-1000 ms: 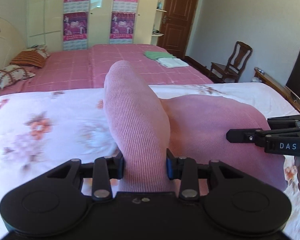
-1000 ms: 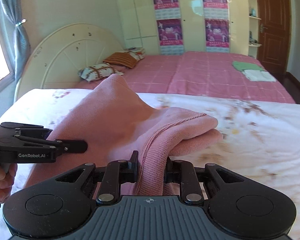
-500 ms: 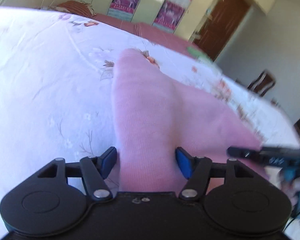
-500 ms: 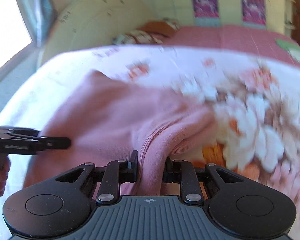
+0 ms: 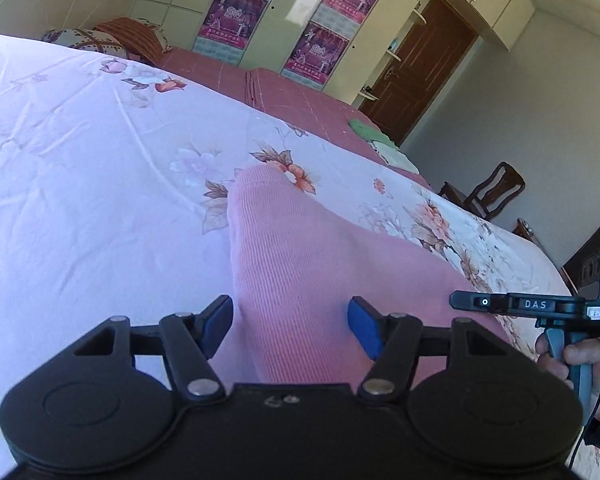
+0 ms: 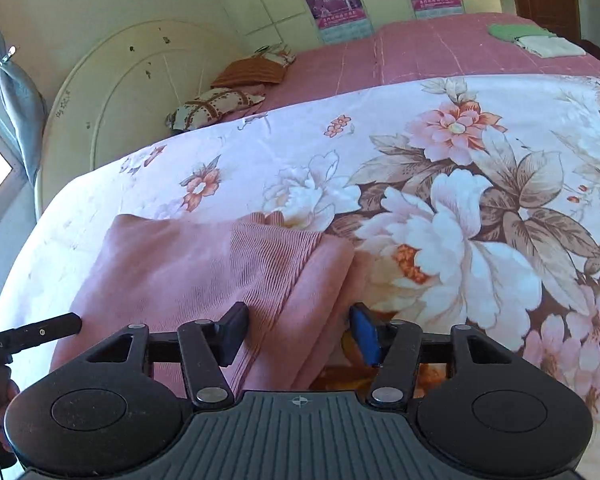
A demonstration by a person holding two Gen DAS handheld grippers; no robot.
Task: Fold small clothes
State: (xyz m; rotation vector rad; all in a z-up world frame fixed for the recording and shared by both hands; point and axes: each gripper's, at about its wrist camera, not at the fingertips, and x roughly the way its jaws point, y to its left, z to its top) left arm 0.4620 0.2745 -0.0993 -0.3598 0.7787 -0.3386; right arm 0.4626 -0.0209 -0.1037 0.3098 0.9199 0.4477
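On the floral bedspread [image 6: 460, 168] lay the pink knit garment [image 5: 320, 280]; left gripper [image 5: 290, 326] and "DAS"-marked right gripper [image 6: 298, 334] both gaped wide, holding nothing

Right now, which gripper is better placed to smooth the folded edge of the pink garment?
Probably the right gripper: open, it straddles the pink garment's layered folded edge. The left gripper, also open, sits over the plain ribbed end.

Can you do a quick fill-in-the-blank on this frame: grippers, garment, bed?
1. The left gripper has its jaws ____ around the garment.
2. The folded garment is ____ in colour.
3. The garment lies on a bedsheet printed with ____.
4. The right gripper has its jaws ____.

Missing words: open; pink; flowers; open
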